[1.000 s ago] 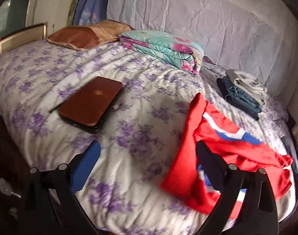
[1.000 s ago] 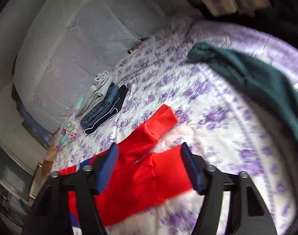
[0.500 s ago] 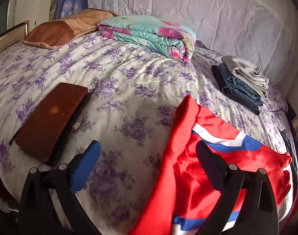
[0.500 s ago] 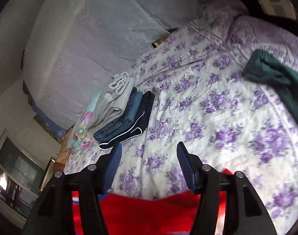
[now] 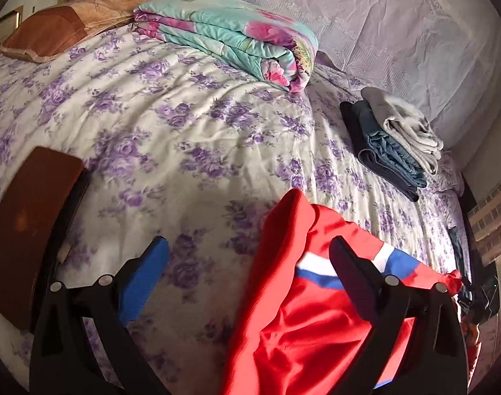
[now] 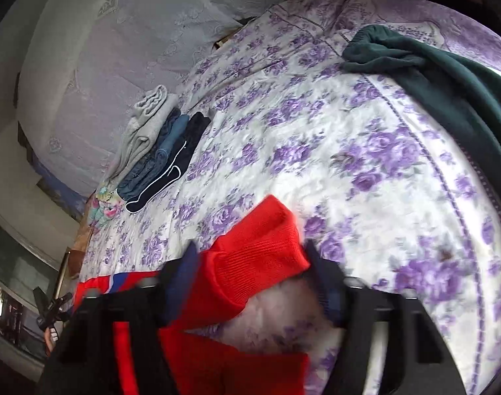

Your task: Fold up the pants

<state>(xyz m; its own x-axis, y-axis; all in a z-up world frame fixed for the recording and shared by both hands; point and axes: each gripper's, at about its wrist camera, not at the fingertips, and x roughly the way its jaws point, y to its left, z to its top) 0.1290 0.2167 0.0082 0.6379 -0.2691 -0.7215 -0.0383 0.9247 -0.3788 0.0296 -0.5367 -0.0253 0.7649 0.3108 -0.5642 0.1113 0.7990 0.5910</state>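
Red pants [image 5: 299,322] with a white and blue stripe lie crumpled on the floral bedspread [image 5: 191,138]. My left gripper [image 5: 250,260] hangs open just above their near edge. The red fabric runs under its right finger, and the blue-padded left finger is over bare sheet. In the right wrist view a red ribbed leg cuff [image 6: 260,256] lies between the fingers of my right gripper [image 6: 250,250]. Its jaws are closing around the cuff, which is not visibly squeezed. The picture is blurred there.
A folded stack of grey, blue and dark clothes [image 5: 391,144] [image 6: 158,151] sits by the padded headboard. A folded floral quilt [image 5: 237,36] and a brown pillow [image 5: 69,16] lie at the far left. A brown flat case [image 5: 26,223] lies left, a dark green garment [image 6: 447,82] right.
The left gripper has slid right, from the brown case to the red pants. The right gripper swung up towards the folded stack, then dropped around the red cuff with narrower jaws.
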